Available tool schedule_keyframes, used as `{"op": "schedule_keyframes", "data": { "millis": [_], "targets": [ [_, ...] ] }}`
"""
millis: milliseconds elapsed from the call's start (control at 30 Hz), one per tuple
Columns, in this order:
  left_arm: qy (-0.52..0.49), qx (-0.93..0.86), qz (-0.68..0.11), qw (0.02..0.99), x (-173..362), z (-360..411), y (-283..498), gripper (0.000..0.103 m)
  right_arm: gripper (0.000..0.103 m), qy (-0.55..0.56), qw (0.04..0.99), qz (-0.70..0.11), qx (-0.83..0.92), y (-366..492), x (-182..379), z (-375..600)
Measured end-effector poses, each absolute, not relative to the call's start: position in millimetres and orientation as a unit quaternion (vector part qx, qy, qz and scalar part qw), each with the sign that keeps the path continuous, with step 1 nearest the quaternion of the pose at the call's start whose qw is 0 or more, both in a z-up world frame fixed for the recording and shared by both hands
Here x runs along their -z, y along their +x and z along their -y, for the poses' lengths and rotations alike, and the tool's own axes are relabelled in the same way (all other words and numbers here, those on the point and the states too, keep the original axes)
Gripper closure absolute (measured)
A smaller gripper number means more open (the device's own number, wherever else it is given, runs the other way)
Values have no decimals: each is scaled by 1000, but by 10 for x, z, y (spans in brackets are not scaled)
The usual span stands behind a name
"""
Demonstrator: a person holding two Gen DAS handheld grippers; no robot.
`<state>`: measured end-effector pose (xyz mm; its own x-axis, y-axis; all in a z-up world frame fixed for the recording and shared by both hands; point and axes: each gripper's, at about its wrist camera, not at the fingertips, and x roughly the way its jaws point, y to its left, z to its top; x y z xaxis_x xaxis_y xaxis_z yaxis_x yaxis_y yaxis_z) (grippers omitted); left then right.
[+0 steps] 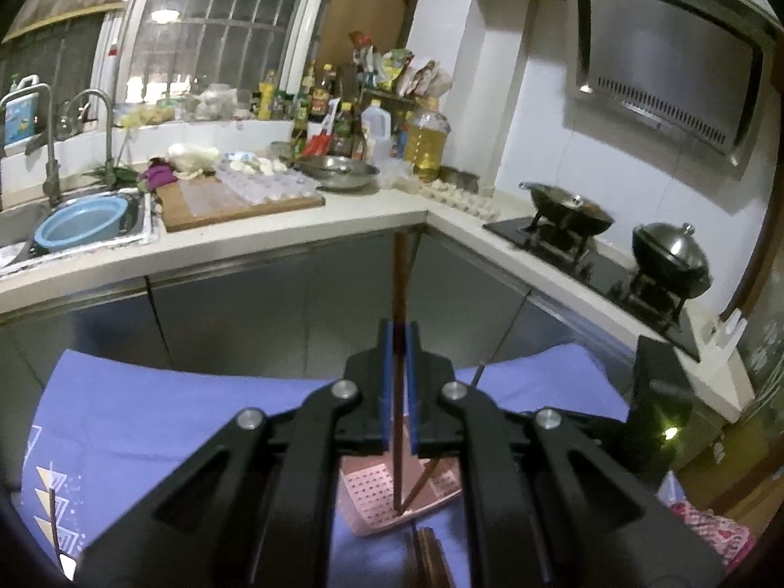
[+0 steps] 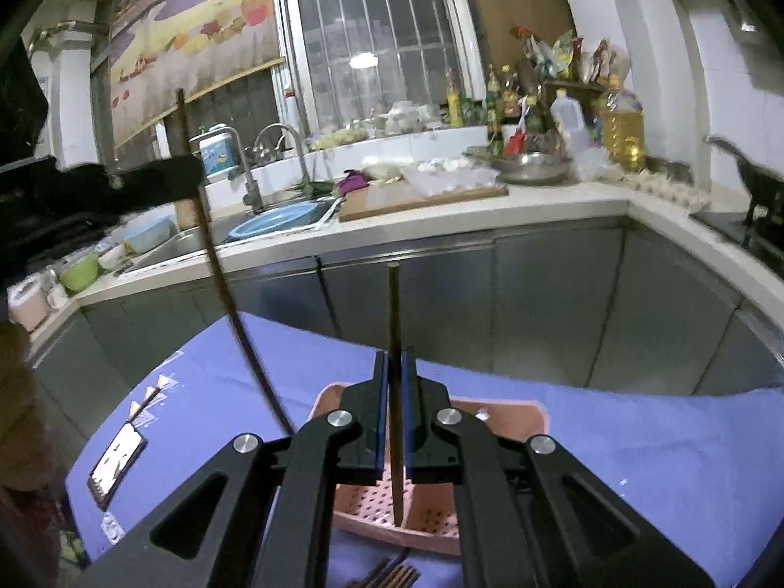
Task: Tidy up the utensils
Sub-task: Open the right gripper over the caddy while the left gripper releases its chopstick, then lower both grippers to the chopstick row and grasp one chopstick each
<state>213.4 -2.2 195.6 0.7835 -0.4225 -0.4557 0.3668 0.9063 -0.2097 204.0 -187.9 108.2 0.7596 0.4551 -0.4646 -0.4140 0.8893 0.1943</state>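
My left gripper [image 1: 402,338] is shut on a brown chopstick [image 1: 400,284] held upright, its lower tip over the pink perforated utensil tray [image 1: 372,495] on the blue cloth. Another chopstick [image 1: 425,477] leans in that tray. My right gripper [image 2: 394,365] is shut on a second dark chopstick [image 2: 393,313], also upright, with its tip down in the pink tray [image 2: 495,416]. The left gripper and its chopstick [image 2: 215,255] show at the left of the right wrist view. More chopsticks [image 2: 392,575] lie on the cloth below the tray.
A blue cloth [image 1: 147,416] covers the table. A phone [image 2: 117,465] lies on it at the left. Behind are steel cabinets, a counter with a sink and blue basin [image 1: 81,225], a cutting board [image 1: 235,201], bottles, and a stove with pots [image 1: 671,255].
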Motion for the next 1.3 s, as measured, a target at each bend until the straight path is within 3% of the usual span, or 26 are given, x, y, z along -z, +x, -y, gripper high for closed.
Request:
{"op": "schedule_keyframes", "data": {
  "millis": [367, 400, 467, 500, 533, 800, 900, 1067, 1233, 1300],
  "targets": [
    [-38, 161, -358, 919, -1039, 199, 2286, 98, 92, 84, 941, -225, -240, 1732, -1134, 2031],
    [-40, 160, -361, 918, -996, 191, 2260, 97, 87, 84, 942, -222, -238, 1693, -1148, 2039],
    [-43, 151, -362, 919, -936, 159, 2171, 95, 66, 80, 945, -215, -232, 1602, -1181, 2045],
    [-46, 146, -358, 921, -931, 126, 2111, 94, 49, 79, 948, -207, -228, 1550, -1207, 2049],
    [-50, 143, -354, 923, -937, 100, 2063, 93, 42, 79, 951, -198, -226, 1492, -1232, 2054],
    [-84, 122, -286, 947, -1147, -355, 1416, 69, 41, 125, 960, -132, -213, 816, -1429, 2229],
    [-81, 126, -283, 947, -1095, -442, 1181, 67, 41, 144, 957, -147, -204, 585, -1263, 2288],
    [-61, 149, -321, 933, -719, -457, 861, 66, 42, 135, 944, -252, -167, 361, -597, 2216],
    [-52, 177, -388, 903, -192, -425, 682, 66, 65, 97, 912, -371, -146, 239, 159, 2012],
    [-64, 186, -417, 888, 12, -456, 654, 66, 68, 94, 896, -406, -153, 199, 372, 1917]
  ]
}}
